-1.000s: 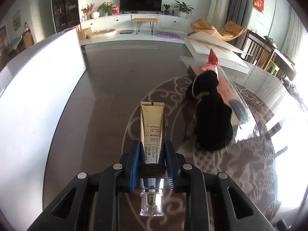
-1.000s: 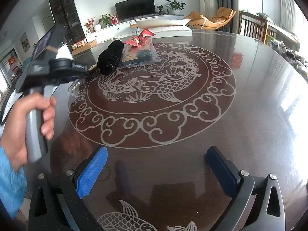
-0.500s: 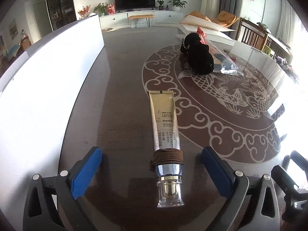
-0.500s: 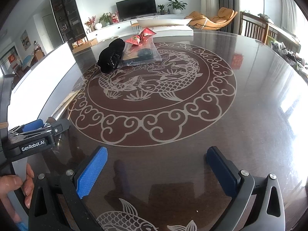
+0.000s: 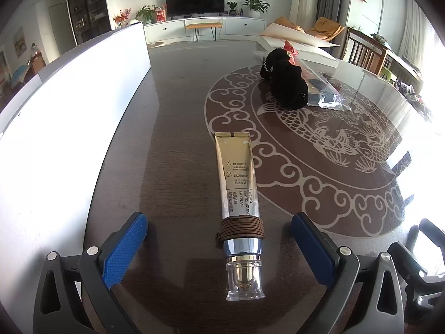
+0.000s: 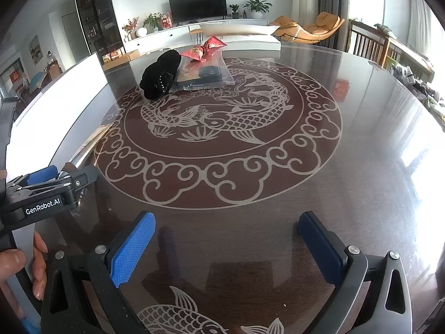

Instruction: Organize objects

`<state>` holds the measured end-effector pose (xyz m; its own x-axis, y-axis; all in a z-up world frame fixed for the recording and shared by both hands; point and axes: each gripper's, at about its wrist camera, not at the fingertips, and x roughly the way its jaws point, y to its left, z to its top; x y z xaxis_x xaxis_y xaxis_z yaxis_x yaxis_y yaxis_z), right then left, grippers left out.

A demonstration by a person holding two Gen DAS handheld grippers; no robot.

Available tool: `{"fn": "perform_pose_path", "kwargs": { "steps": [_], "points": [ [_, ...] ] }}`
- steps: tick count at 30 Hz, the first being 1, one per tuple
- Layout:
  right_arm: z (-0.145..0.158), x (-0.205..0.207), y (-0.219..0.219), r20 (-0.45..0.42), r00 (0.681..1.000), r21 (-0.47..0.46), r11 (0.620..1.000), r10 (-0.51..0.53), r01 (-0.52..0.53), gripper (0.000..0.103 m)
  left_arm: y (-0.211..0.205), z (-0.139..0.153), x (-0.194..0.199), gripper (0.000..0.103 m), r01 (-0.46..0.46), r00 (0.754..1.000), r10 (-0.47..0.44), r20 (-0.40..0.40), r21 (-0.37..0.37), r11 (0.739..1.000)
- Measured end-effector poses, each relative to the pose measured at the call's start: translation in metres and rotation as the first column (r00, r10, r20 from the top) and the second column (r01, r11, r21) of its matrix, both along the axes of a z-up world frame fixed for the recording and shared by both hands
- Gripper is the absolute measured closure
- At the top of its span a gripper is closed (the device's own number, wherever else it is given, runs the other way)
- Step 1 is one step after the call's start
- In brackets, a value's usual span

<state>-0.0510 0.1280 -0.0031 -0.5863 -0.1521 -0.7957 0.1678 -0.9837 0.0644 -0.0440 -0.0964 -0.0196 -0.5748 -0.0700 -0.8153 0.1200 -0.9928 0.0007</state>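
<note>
A gold cream tube (image 5: 238,192) with a brown cord wound near its clear cap lies flat on the dark table, next to a white box (image 5: 69,128). My left gripper (image 5: 219,239) is open, its blue pads either side of the tube's cap end, not touching it. It also shows in the right wrist view (image 6: 47,179). A black pouch (image 5: 287,83) (image 6: 160,79) and a clear bag with a red bow (image 6: 205,66) lie further off. My right gripper (image 6: 226,236) is open and empty above the table.
The round table (image 6: 361,194) has a pale fish and cloud pattern. The long white box runs along its left side (image 6: 55,103). White flat boxes (image 5: 300,43) lie at the table's far side. Wooden chairs (image 5: 370,55) stand on the right.
My left gripper, shut on the tube a second ago, has lowered it onto the table beside the white box and opened. The right gripper has not moved.
</note>
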Motion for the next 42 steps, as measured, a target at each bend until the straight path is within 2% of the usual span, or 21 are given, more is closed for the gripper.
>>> {"fn": "perform_pose_path", "kwargs": {
  "steps": [13, 22, 42],
  "points": [
    [-0.0002, -0.0003, -0.0006, 0.001, 1.000, 0.005, 1.000, 0.001, -0.001, 0.000, -0.0011, 0.0015, -0.0058, 0.000, 0.028, 0.999, -0.028, 0.037, 0.001, 1.000],
    [-0.0003, -0.0005, -0.0007, 0.001, 1.000, 0.005, 1.000, 0.001, -0.001, 0.000, 0.0009, 0.0011, -0.0019, 0.000, 0.041, 0.999, -0.041, -0.002, -0.003, 0.999],
    [-0.0005, -0.0009, -0.0010, 0.001, 1.000, 0.005, 1.000, 0.001, -0.001, 0.000, 0.0008, 0.0014, -0.0027, 0.000, 0.048, 0.999, -0.048, -0.002, 0.000, 0.999]
  ]
}}
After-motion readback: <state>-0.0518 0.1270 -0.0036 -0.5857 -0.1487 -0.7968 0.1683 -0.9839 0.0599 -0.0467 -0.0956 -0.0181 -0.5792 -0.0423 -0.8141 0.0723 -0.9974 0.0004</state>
